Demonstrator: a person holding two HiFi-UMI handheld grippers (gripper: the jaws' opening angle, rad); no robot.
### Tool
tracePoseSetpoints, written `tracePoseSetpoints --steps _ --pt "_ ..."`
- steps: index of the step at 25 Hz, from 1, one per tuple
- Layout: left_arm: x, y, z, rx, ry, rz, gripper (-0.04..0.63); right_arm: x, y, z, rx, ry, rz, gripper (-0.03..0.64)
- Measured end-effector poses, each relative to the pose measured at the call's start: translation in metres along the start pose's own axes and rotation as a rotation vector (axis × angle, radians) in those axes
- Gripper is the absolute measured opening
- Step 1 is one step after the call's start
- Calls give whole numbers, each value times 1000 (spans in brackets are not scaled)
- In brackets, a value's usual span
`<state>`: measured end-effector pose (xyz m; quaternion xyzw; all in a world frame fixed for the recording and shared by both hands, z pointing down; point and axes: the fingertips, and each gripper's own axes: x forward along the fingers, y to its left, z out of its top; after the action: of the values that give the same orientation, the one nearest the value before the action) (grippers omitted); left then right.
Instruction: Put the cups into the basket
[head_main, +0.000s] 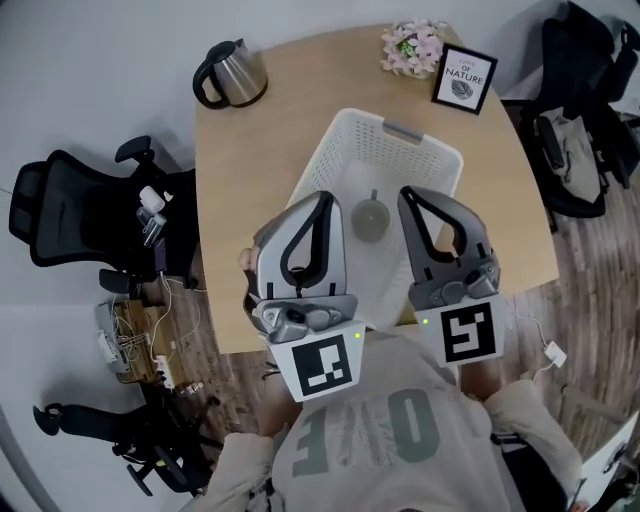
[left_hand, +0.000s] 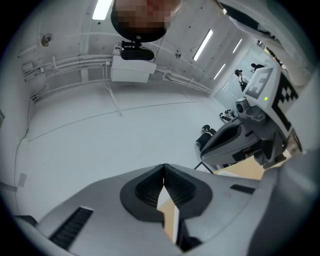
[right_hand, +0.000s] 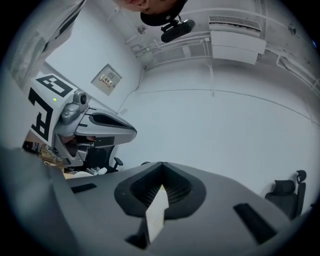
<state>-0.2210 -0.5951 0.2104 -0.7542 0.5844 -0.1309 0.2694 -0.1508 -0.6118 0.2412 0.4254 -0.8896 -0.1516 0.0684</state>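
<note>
- The cup (head_main: 370, 218) sits in the white basket (head_main: 322, 170), near its middle and seemingly upright, on the table (head_main: 250, 160). No other cup shows on the bare wood, though the grippers hide part of the near edge.
- Judging from that, the placing looks done or nearly done. Both tools are held high at the near side, above the basket's near rim.
- If another cup has to go in, the sound way is to part the jaws fully before descending and take the cup by its wall. It should be lifted over the basket's rim rather than dragged across it, then set beside the first cup without nudging it.
- The kettle (head_main: 232, 73) at the far left corner is well apart and needs no attention.
- Left gripper (head_main: 325, 198): the jaws are pressed together tip to tip, with nothing between them and touching nothing. It points up at a pale wall.
- Right gripper (head_main: 407, 192): likewise, the jaws are closed on each other and empty. It hangs near the left one.
</note>
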Motion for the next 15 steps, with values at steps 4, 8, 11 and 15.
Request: tracePoseSetpoints --steps 4,8,11,15 --pt "-2 -15 4 25 -5 -27 10 -3 1 -4 21 -4 -8 -3" --pt "-3 -17 6 22 -7 -31 11 -3 9 -6 -11 14 20 -3" --pt "-3 -16 5 17 -5 -25 10 0 12 -8 -54 27 35 -3" --pt "-4 -13 4 17 -2 -14 11 3 13 -8 -72 26 44 -3"
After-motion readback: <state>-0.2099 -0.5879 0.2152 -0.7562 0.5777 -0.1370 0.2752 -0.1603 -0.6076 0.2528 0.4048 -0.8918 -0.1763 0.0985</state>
